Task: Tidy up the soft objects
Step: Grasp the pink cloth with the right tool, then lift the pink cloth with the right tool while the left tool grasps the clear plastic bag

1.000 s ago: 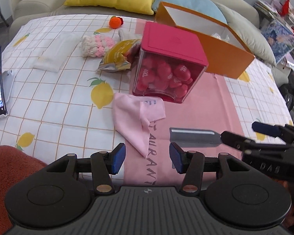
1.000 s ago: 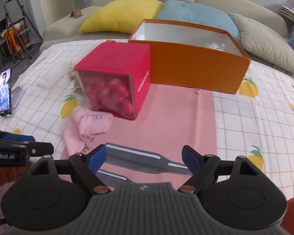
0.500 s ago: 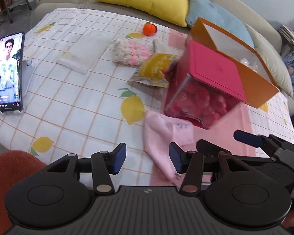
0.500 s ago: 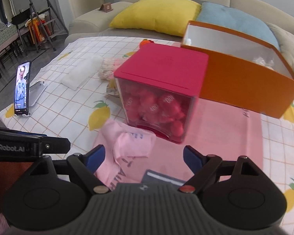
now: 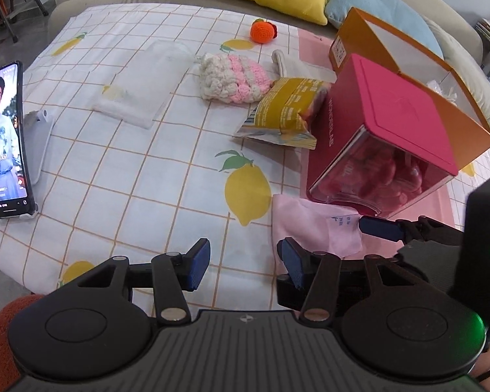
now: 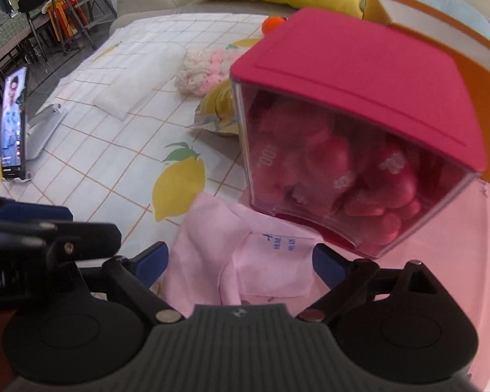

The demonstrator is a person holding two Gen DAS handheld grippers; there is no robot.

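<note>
Both grippers are wide and empty. Right gripper [image 6: 241, 261] straddles the pink cloth [image 6: 241, 261] lying against the red-lidded box [image 6: 359, 130]; it should close low on a thick fold, while left gripper [image 5: 243, 261] stays clear.

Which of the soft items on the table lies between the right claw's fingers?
The flat pale pink cloth beside the pink-lidded clear box. The open right claw straddles it; the pink-and-white crocheted piece and orange crocheted ball lie far behind.
</note>
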